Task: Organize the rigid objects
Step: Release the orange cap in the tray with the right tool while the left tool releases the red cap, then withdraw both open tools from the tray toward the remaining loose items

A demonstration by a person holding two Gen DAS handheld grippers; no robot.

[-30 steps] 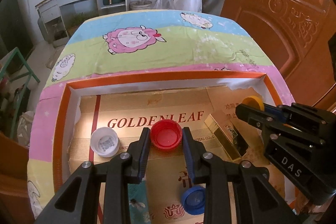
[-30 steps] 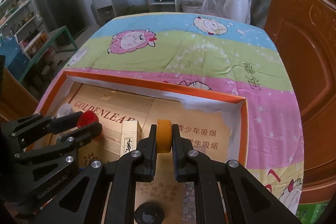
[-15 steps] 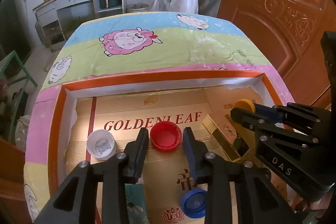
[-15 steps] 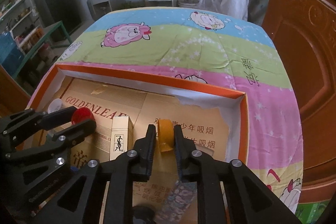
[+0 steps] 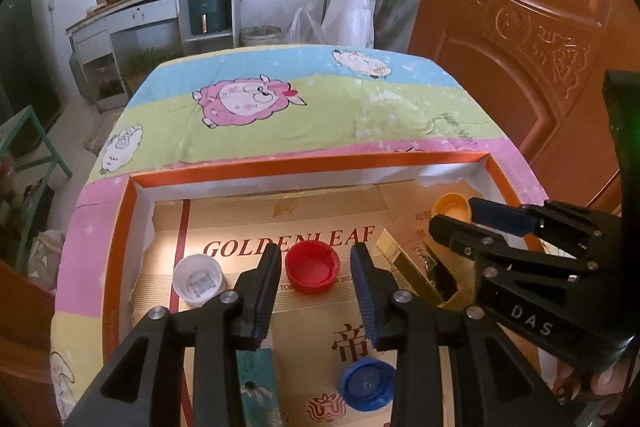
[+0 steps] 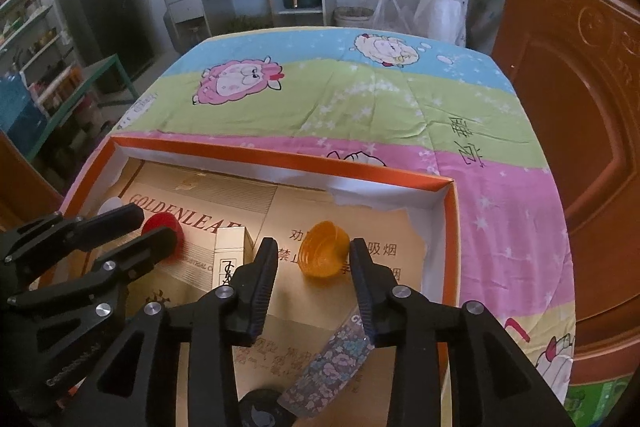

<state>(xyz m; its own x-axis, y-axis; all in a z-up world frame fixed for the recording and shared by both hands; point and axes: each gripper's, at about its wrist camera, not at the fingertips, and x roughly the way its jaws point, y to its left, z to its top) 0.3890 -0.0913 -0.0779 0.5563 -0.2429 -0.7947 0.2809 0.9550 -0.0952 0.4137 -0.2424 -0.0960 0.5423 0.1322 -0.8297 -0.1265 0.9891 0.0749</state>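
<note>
An orange-rimmed cardboard tray (image 5: pixel 304 163) (image 6: pixel 280 157) lies on the table. In the left wrist view my left gripper (image 5: pixel 314 269) is open, with a red cap (image 5: pixel 313 271) lying on the tray floor between its fingers. A white cap (image 5: pixel 199 279) lies left of it and a blue cap (image 5: pixel 366 383) below it. In the right wrist view my right gripper (image 6: pixel 314 259) is open, with an orange cap (image 6: pixel 325 254) lying tilted on the tray floor between its fingertips. The red cap (image 6: pixel 162 225) shows there too.
A gold box (image 5: pixel 416 275) (image 6: pixel 230 259) lies between the grippers. A floral-patterned flat box (image 6: pixel 332 367) and a black round lid (image 6: pixel 260 409) lie near the tray's front. A sheep-print cloth (image 5: pixel 280 99) covers the table. A wooden door (image 5: pixel 520 27) stands at the right.
Both grippers have opened and pulled back. The right one let go of the orange cap, which now lies on the tray floor. The left one let go of the red cap.
</note>
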